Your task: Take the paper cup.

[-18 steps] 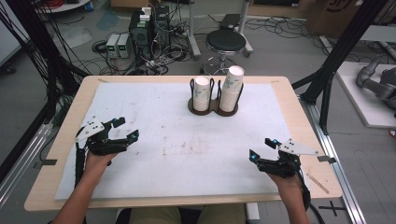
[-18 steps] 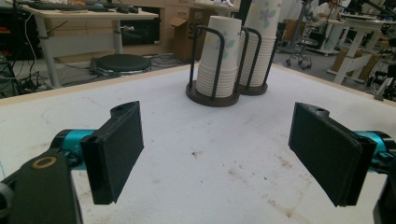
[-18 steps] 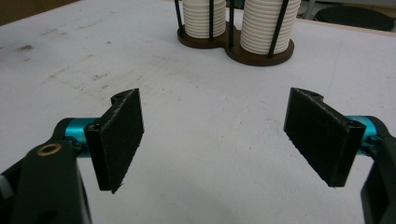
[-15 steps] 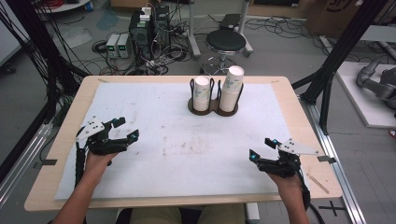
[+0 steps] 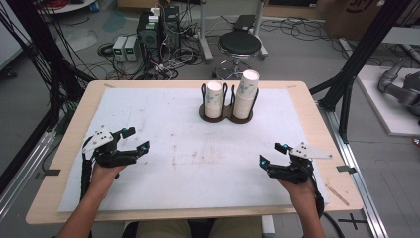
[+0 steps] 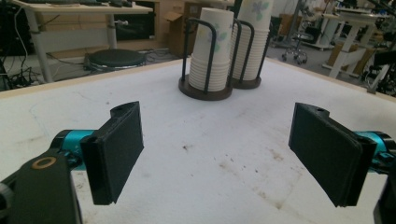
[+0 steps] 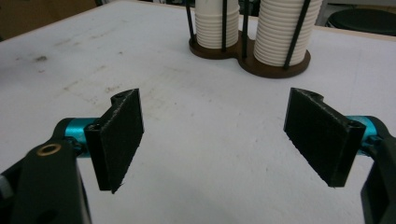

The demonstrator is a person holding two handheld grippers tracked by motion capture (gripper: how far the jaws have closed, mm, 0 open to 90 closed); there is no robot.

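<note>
Two stacks of white paper cups stand in a dark two-ring cup holder (image 5: 227, 113) at the far middle of the table; the left stack (image 5: 214, 98) is shorter than the right stack (image 5: 245, 91). The holder (image 6: 205, 91) also appears ahead in the left gripper view, and as the holder (image 7: 252, 60) in the right gripper view. My left gripper (image 5: 135, 139) rests low at the near left, jaws wide open and empty (image 6: 219, 154). My right gripper (image 5: 272, 153) sits at the near right, open with nothing between its pads (image 7: 215, 140).
A white mat (image 5: 183, 144) with faint brown stains covers the wooden table (image 5: 317, 119). Black frame posts (image 5: 356, 64) rise at both sides. Behind the table are a stool (image 5: 239, 45), electronics boxes (image 5: 153, 29) and cables on the floor.
</note>
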